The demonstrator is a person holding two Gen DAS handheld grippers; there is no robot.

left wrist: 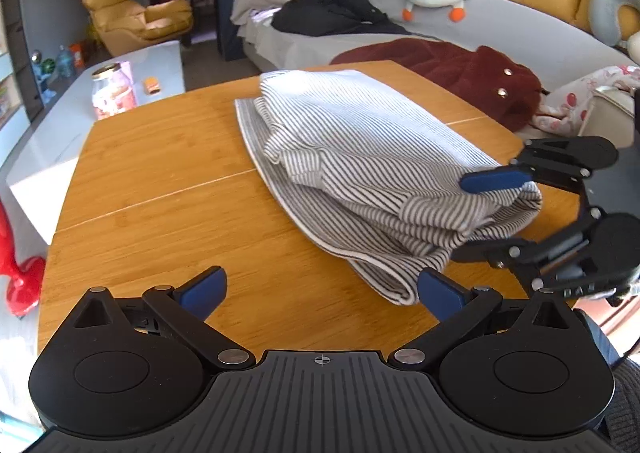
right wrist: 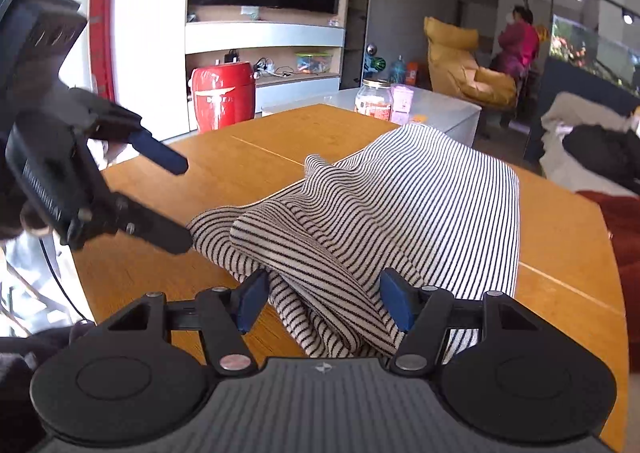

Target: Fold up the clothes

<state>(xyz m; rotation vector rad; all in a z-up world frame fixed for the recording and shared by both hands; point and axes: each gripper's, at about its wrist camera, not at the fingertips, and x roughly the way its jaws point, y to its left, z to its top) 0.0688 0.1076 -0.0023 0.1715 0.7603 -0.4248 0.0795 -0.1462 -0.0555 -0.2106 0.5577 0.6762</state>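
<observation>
One striped garment (left wrist: 360, 169) lies folded on the wooden table (left wrist: 160, 193). My left gripper (left wrist: 320, 289) hangs spread and empty, the cloth's near corner just ahead of its right finger. My right gripper (right wrist: 324, 303) stands spread around the bundle's edge, its underside hidden. The label on the one jar (right wrist: 374, 99) beyond is unreadable.

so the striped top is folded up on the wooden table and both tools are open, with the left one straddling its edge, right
Not quite: the right tool is the one straddling the striped top, as the right wrist view shows. The left tool is open over bare wooden table, its one pad beside the cloth. The rest holds.
</observation>
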